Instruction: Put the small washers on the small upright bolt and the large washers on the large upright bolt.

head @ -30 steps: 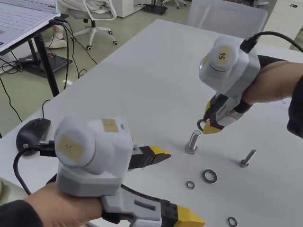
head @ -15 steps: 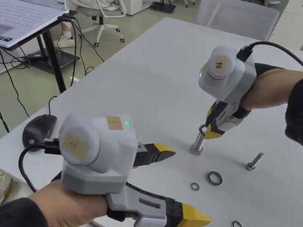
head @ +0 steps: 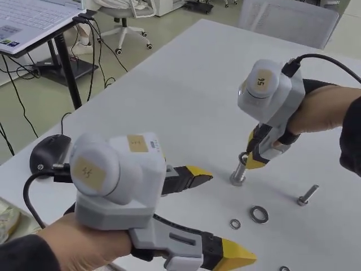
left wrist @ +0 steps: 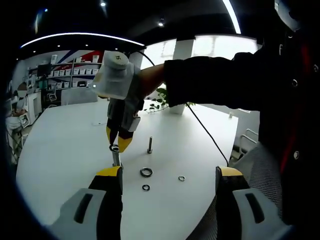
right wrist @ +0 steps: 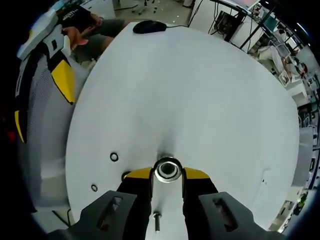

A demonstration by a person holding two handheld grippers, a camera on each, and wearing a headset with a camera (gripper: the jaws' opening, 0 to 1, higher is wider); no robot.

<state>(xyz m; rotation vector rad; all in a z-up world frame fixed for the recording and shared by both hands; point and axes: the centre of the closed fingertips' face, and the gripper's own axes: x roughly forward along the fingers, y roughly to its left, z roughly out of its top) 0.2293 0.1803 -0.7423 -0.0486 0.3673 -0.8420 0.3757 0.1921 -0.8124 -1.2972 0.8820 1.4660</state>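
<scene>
The large upright bolt (head: 237, 175) stands on the white table (head: 180, 96). My right gripper (head: 248, 161) is shut on a large washer (head: 243, 158), holding it right at the bolt's top; in the right gripper view the washer (right wrist: 168, 169) sits between the yellow tips. The small upright bolt (head: 307, 195) stands to the right. On the table lie a large washer (head: 259, 214) and a small washer (head: 235, 224). My left gripper (head: 219, 217) is open and holds nothing, to the left of the bolts. The left gripper view looks at the large bolt (left wrist: 116, 158) and small bolt (left wrist: 149, 145).
Another small washer (head: 284, 269) lies at the near edge of the head view. A black mouse (head: 48, 155) with its cable sits at the table's left edge. A laptop (head: 28, 17) on a stand and an office chair (head: 121, 17) stand beyond the table.
My right gripper has lowered the large washer from just above the large bolt to its top. The left gripper has stayed open in about the same place; the head camera has shifted.
</scene>
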